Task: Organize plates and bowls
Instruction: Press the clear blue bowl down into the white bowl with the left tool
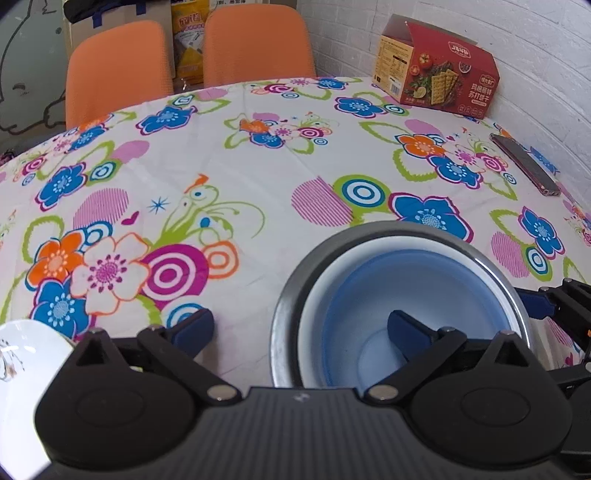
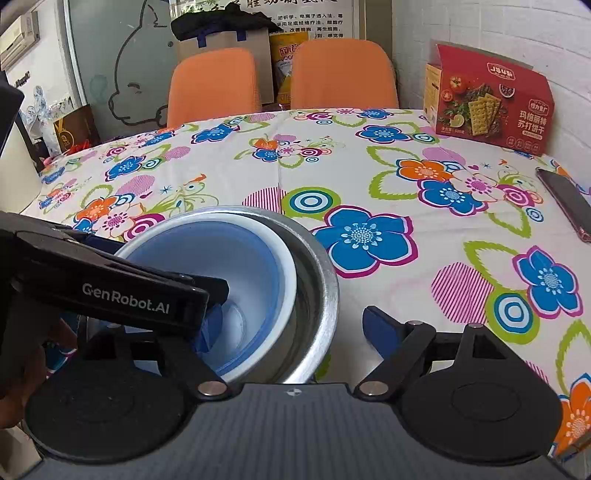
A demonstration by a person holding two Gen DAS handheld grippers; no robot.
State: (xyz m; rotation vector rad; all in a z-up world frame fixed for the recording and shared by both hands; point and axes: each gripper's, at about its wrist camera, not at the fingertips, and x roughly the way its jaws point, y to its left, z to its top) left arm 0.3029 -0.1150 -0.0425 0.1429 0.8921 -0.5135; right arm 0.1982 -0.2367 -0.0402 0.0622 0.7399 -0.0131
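A blue bowl [image 1: 413, 295] sits nested inside a white bowl [image 1: 314, 314], and both rest in a wider metal bowl [image 1: 288, 295] near the front of the table; the blue one holds nothing.

The left gripper [image 1: 299, 326] is spread wide and grips nothing: its left finger hangs over the cloth left of the stack, and its right fingertip [image 1: 402, 325] reaches down inside the blue bowl. The right gripper [image 2: 291, 314] is also spread open, straddling the right side of the stack, with one finger [image 2: 376, 325] outside the metal rim over the cloth; its other fingertip is hidden behind the left tool's black body.

At the near left corner of the left wrist view lies the edge of a white plate [image 1: 26, 369] with a faint brown pattern.

The table wears a floral tablecloth [image 2: 369, 177] in blue, orange, pink and green. A white brick wall [image 2: 498, 33] runs along the right. Two orange chairs [image 2: 343, 74] stand at the far edge.

A red cracker box [image 2: 491, 103] stands at the far right, and a dark phone [image 2: 569, 199] lies flat on the right, well apart from the bowls.
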